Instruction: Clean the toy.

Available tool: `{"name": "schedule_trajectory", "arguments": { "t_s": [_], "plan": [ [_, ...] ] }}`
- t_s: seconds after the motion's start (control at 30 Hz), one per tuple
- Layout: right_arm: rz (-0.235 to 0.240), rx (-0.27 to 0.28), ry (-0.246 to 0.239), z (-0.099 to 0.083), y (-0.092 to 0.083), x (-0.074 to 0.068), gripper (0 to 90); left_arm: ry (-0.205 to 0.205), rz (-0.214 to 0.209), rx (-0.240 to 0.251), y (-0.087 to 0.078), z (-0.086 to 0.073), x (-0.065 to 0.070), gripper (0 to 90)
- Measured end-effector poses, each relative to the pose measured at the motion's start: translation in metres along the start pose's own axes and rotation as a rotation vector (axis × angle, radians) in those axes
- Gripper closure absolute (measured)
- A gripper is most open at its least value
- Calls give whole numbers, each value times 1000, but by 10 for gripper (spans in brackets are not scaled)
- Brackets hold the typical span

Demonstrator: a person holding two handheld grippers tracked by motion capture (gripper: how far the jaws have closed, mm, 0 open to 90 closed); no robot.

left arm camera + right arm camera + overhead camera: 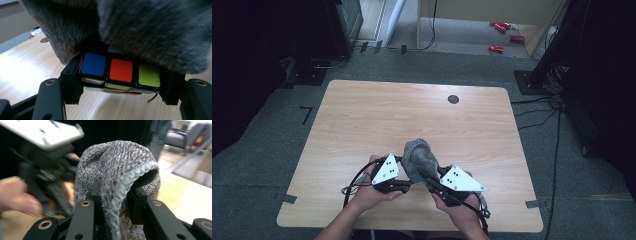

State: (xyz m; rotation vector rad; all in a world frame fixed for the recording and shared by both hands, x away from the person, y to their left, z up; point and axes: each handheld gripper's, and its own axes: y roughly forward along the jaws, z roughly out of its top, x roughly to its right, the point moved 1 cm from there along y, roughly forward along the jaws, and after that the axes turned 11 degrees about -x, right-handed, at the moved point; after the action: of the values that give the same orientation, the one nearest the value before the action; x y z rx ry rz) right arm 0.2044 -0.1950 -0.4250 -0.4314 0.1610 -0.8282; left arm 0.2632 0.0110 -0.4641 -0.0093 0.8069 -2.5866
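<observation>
So the left gripper has its jaws clamped on either side of a colour-tile puzzle cube, with blue, red and green tiles facing the camera and a grey knit sock draped over the cube's top. The right gripper is pinched tight on the sock's light-edged cuff, and from above the sock sits between both grippers near the wooden table edge at 6 o'clock.
</observation>
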Motion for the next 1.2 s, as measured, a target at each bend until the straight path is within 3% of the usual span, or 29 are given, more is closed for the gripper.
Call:
{"name": "schedule_trajectory", "arguments": {
  "t_s": [0.03,0.1,0.17,0.27,0.33,0.43,0.5,0.53,0.6,0.63,0.67,0.8,0.9,0.97,1.0,1.07,1.13,1.2],
  "plan": [
    [-16,2,26,-2,0,6,717,-4,1,-5,0,-1,-2,341],
    [-94,-23,81,-7,-3,21,722,-5,15,-17,0,-2,-3,341],
    [-115,-16,113,-8,-9,29,721,26,57,-54,3,-2,-1,341],
    [-61,3,47,2,-10,13,717,26,77,-89,8,0,3,341],
    [-20,-39,-11,2,1,-4,716,50,84,-103,10,2,7,341],
    [-33,-95,-43,-7,14,-8,718,73,107,-123,11,3,11,342],
    [-51,-85,22,-11,13,3,720,60,96,-118,11,1,8,342],
    [-112,-89,43,-12,9,13,722,50,88,-106,10,0,7,342],
    [-161,-75,101,-13,1,28,722,13,42,-51,5,0,1,342],
    [-160,-54,144,-14,-3,35,722,-6,6,4,1,0,-1,341],
    [-133,-17,181,-14,-8,39,722,-16,-16,40,-2,0,-3,341],
    [28,70,199,-10,-8,31,723,-22,-29,97,-7,1,-3,341],
    [34,35,196,-16,1,30,730,-30,-46,125,-12,-1,-5,342],
    [-33,-59,185,-24,7,39,732,-57,-57,153,-16,0,-9,341],
    [-51,-77,199,-29,7,44,732,-63,-58,158,-17,0,-10,341],
    [-14,-40,253,-31,3,51,732,-44,-30,136,-16,-1,-11,341],
    [15,10,244,-23,-4,50,731,-48,-34,124,-14,-3,-12,341],
    [83,75,208,-12,-10,42,731,-55,-44,129,-13,-3,-11,341]
  ]
}}
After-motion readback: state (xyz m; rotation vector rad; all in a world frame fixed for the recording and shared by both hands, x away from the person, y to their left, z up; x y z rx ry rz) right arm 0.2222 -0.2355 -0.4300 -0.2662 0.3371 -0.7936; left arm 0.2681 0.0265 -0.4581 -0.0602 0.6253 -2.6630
